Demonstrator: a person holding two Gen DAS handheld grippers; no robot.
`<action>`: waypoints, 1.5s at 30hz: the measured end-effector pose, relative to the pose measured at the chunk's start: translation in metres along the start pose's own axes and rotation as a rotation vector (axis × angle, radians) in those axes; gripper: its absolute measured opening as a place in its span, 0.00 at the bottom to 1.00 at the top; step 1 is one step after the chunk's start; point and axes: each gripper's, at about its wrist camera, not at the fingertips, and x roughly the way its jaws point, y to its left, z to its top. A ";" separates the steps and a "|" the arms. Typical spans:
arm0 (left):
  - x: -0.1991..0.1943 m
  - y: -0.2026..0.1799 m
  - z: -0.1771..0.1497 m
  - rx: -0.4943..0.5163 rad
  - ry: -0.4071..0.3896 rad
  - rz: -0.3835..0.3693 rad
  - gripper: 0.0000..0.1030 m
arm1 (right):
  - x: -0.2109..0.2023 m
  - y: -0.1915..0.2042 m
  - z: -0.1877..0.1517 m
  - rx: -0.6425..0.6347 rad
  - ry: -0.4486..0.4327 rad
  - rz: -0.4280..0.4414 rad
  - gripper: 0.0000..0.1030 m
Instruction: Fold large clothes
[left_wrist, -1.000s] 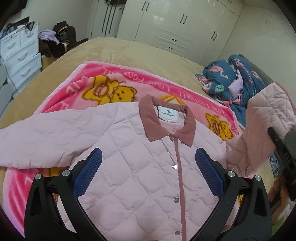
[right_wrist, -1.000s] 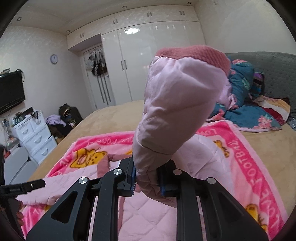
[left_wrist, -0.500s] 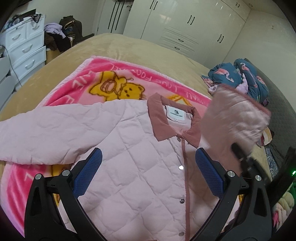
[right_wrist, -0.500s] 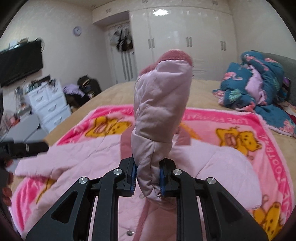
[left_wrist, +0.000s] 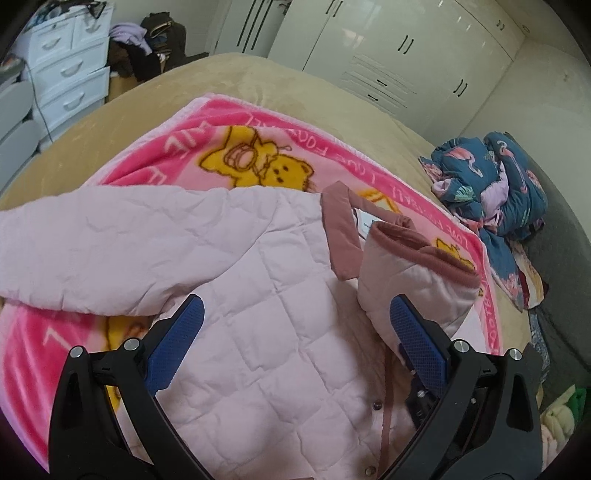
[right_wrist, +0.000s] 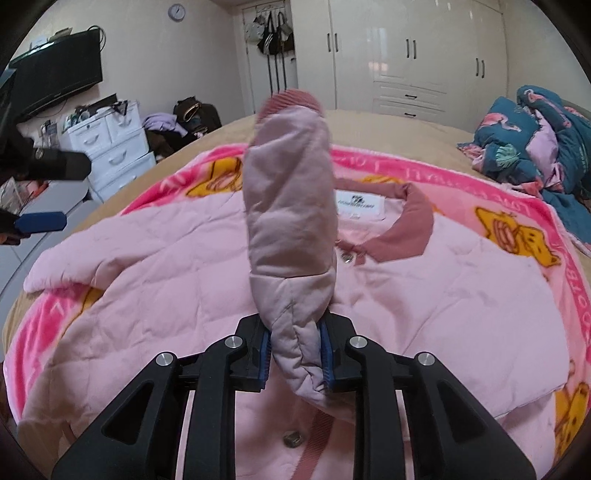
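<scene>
The pink quilted jacket (right_wrist: 424, 295) lies face up, buttoned, on a pink cartoon-bear blanket (left_wrist: 258, 133) spread over the tan bed (left_wrist: 236, 85). Its darker pink collar (right_wrist: 406, 225) points toward the far wardrobe (right_wrist: 406, 48), with a white label (right_wrist: 356, 205) showing inside it. One sleeve (right_wrist: 291, 206) is lifted off the bed and stands upright over the jacket's chest, its ribbed darker cuff (right_wrist: 290, 101) at the top. The right gripper (right_wrist: 293, 354) has its jaws clenched on the lower part of this sleeve, the fabric bunched between the 2 blue pads (right_wrist: 263, 360). In the left wrist view the raised sleeve (left_wrist: 417, 280) sits just beside the collar (left_wrist: 340, 236), above the right side of the garment.

The left gripper (left_wrist: 295, 339) hovers over the jacket's front with its jaws released and wide apart, nothing between the blue pads (left_wrist: 177, 343). The other sleeve (left_wrist: 110, 251) stays flat, stretched out sideways across the blanket.

A crumpled blue flamingo-print quilt (left_wrist: 495, 184) is heaped at the head of the bed. A white drawer unit (left_wrist: 70, 74) stands beside the bed, and a television (right_wrist: 55, 85) hangs on the wall.
</scene>
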 end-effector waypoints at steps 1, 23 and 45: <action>0.000 0.001 -0.001 -0.002 0.000 -0.005 0.92 | 0.002 0.001 -0.002 -0.005 0.008 0.009 0.24; 0.059 0.009 -0.048 -0.113 0.215 -0.123 0.92 | -0.035 -0.012 -0.049 0.118 0.099 0.176 0.81; 0.077 -0.045 -0.071 0.131 0.155 -0.064 0.08 | -0.137 -0.159 -0.100 0.456 -0.025 -0.143 0.81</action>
